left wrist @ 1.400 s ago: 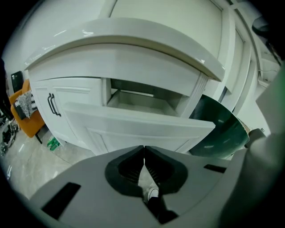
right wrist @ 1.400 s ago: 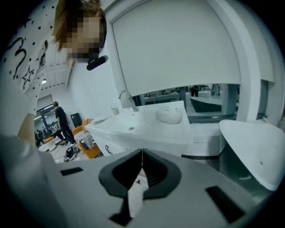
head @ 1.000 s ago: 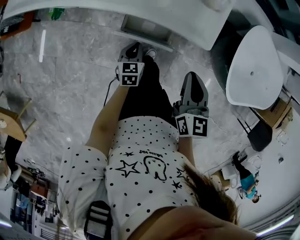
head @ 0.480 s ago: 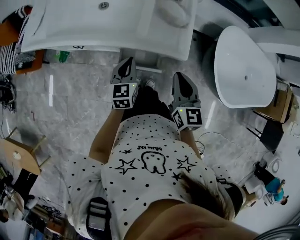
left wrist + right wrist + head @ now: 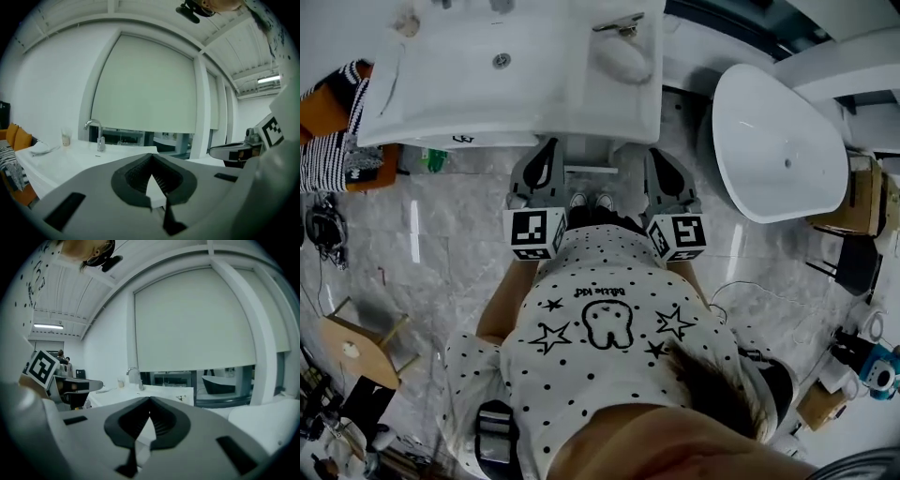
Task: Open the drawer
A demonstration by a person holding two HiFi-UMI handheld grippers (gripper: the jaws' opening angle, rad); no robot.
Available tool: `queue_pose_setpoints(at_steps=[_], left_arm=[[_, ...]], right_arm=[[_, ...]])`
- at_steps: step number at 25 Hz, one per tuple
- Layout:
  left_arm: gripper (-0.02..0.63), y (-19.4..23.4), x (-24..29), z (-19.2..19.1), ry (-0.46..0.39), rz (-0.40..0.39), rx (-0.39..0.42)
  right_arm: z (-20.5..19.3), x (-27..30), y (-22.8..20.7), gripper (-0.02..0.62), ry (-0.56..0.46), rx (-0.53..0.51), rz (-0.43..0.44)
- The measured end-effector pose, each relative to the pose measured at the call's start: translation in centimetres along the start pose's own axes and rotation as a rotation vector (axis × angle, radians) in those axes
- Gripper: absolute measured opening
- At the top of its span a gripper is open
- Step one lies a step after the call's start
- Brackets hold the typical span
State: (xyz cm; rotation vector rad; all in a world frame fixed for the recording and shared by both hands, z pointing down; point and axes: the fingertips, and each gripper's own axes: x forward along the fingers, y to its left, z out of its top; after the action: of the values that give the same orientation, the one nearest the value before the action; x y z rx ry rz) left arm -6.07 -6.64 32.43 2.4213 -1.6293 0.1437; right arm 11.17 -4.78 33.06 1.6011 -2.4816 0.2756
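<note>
1. Presently, the left tool (image 5: pixel 549 148) and the right tool (image 5: pixel 662 155) are being held side by side, roughly level, at the front edge of the white tabletop (image 5: pixel 487 112), probably as an approach to the drawer.
2. Both tools are being held with jaws pressed together, with nothing between their dark ribbed pads.
3. The drawer is being hidden under the tabletop's overhang; its place is perhaps being marked by a thin white bar (image 5: pixel 591 170) between the tools.
4. Smooth, glossy surfaces are being presented: a moulded basin top, a curved chrome faucet (image 5: pixel 95 132), a veined grey stone floor (image 5: pixel 450 234).
</note>
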Motion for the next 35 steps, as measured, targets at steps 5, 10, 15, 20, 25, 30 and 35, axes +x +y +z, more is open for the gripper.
queue_pose_setpoints(at_steps=[5,10,15,20,25,30,35], left_arm=[[0.005,-1.1,-1.4,2.5,-0.05,-0.003,0.009],[0.005,-2.4,-1.8,1.9,-0.027,-0.034,-0.013],[0.005,-3.7,-1.2,1.0,0.016,-0.111,-0.054],[0.005,-4.0,-0.6,1.5,0.01,-0.136,-0.037],[0.005,-4.6,-1.0,1.8,-0.016,-0.133,-0.023],[0.005,-3.9,-1.6,0.6,-0.007,-0.146,-0.032],[0.005,-4.8,-2.8,1.2,-0.007,-0.168,-0.006]], right_arm=[[1.1,-0.2,-0.3,0.014,-0.034,-0.003,-0.007],[1.8,-0.7,-0.7,0.014,-0.051,-0.02,-0.019],[1.4,-1.0,-0.2,0.014,-0.034,-0.025,-0.018],[1.6,-0.3,0.6,0.014,-0.014,-0.078,0.002],[1.6,-0.8,1.9,0.014,-0.02,-0.124,0.052],[0.1,-0.5,4.1,0.014,-0.002,-0.177,0.07],[0.6,-1.7,4.7,0.014,-0.006,-0.163,0.07]])
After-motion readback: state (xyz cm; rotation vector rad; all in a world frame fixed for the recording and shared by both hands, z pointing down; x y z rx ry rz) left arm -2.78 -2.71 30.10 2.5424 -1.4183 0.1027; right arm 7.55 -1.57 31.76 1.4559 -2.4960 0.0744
